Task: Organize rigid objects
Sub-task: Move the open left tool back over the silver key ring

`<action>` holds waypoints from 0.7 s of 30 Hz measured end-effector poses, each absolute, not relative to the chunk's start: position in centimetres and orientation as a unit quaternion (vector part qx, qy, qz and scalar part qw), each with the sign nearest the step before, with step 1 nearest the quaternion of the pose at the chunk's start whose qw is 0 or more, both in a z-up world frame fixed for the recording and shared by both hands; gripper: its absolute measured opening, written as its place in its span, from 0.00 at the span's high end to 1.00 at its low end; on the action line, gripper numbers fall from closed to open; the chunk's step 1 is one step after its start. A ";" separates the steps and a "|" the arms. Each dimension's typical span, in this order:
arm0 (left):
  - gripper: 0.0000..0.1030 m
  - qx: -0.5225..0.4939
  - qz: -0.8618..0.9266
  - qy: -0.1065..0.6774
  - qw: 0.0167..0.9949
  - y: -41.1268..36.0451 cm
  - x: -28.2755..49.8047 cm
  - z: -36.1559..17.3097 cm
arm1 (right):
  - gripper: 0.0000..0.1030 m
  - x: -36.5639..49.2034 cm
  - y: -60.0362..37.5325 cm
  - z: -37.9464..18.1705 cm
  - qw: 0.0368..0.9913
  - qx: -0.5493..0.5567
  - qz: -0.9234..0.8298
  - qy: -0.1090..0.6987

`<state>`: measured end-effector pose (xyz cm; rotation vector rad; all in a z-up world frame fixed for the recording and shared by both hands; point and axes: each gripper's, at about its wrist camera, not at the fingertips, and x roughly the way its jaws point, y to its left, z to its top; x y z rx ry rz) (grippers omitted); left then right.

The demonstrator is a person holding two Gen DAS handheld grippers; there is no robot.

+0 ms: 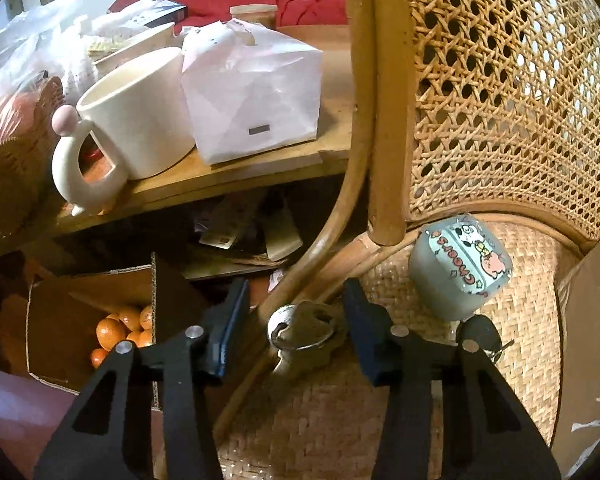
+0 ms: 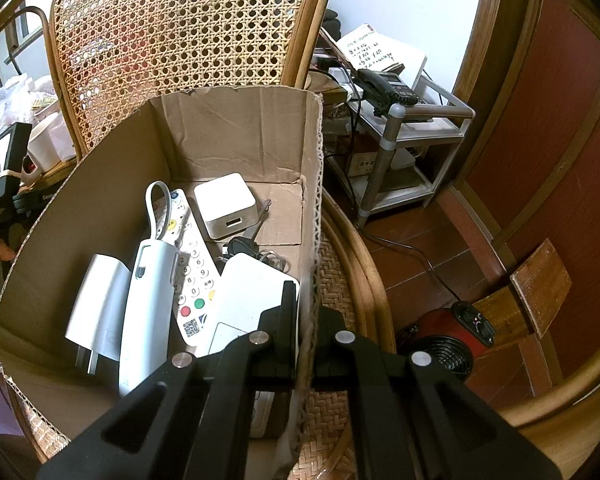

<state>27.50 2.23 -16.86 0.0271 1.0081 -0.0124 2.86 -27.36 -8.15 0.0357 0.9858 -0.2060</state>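
A bunch of metal keys on a ring (image 1: pixel 304 328) lies on the woven seat of a rattan chair (image 1: pixel 380 420). My left gripper (image 1: pixel 296 320) stands open around the keys, its pads on either side with a gap on the left. A pale green case with a cartoon sticker (image 1: pixel 460 268) and a black key fob (image 1: pixel 480 336) lie just to the right. My right gripper (image 2: pixel 308 328) is shut on the right wall of a cardboard box (image 2: pixel 312 208) on the same seat. The box holds a white remote (image 2: pixel 190 264), a white cube charger (image 2: pixel 224 206), a white plug adapter (image 2: pixel 96 308) and other white devices.
A wooden table (image 1: pixel 240 168) to the left carries a cream mug (image 1: pixel 136 120) and a white paper bag (image 1: pixel 252 92). Below it an open carton of oranges (image 1: pixel 124 328) sits on the floor. Right of the chair stand a metal shelf with a telephone (image 2: pixel 384 88) and a red fan heater (image 2: pixel 448 340).
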 end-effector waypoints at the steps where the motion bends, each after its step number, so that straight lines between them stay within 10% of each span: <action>1: 0.57 0.018 -0.003 0.483 0.875 2.1 27.3 -16.7 | 0.94 2.9 -27.4 -8.2 0.876 0.017 -0.099 0.472; 21: 0.55 -0.045 -0.008 0.567 0.822 2.3 24.6 -15.6 | 0.94 2.9 -27.4 -8.2 0.876 0.017 -0.098 0.473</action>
